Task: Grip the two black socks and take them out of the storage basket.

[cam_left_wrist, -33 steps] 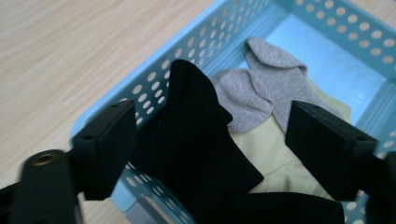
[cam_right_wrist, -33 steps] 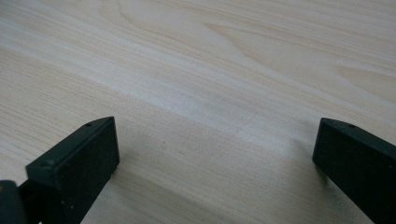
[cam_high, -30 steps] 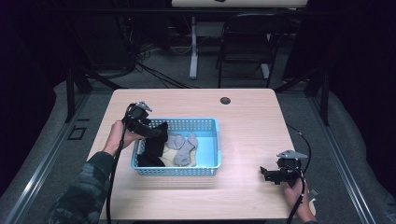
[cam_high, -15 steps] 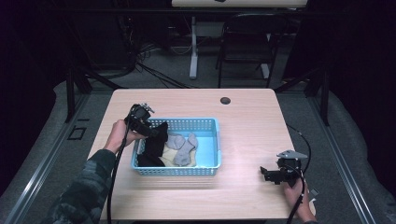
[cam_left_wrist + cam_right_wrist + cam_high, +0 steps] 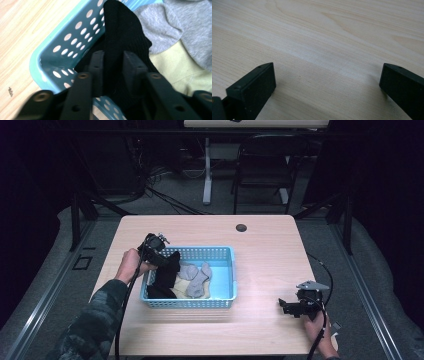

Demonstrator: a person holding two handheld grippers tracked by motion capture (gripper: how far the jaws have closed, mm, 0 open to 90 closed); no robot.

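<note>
A blue perforated basket (image 5: 224,251) sits mid-table and holds grey socks (image 5: 196,275) over a pale yellow cloth (image 5: 183,287). My left gripper (image 5: 161,256) is at the basket's left rim, shut on a black sock (image 5: 166,271) that hangs down into the basket. In the left gripper view the black sock (image 5: 122,30) is pinched between the two jaws (image 5: 113,62), above the basket's corner (image 5: 60,47) and the grey socks (image 5: 172,27). My right gripper (image 5: 291,307) rests low over bare table at the front right, open, with only wood (image 5: 327,50) between its jaws.
A dark round grommet (image 5: 241,227) marks the table's far edge. Cables trail from both grippers. A chair (image 5: 265,165) and a desk leg (image 5: 207,170) stand on the floor beyond the table.
The left gripper has lifted slightly and shifted toward the basket's left rim with the black sock. The right gripper has stayed put.
</note>
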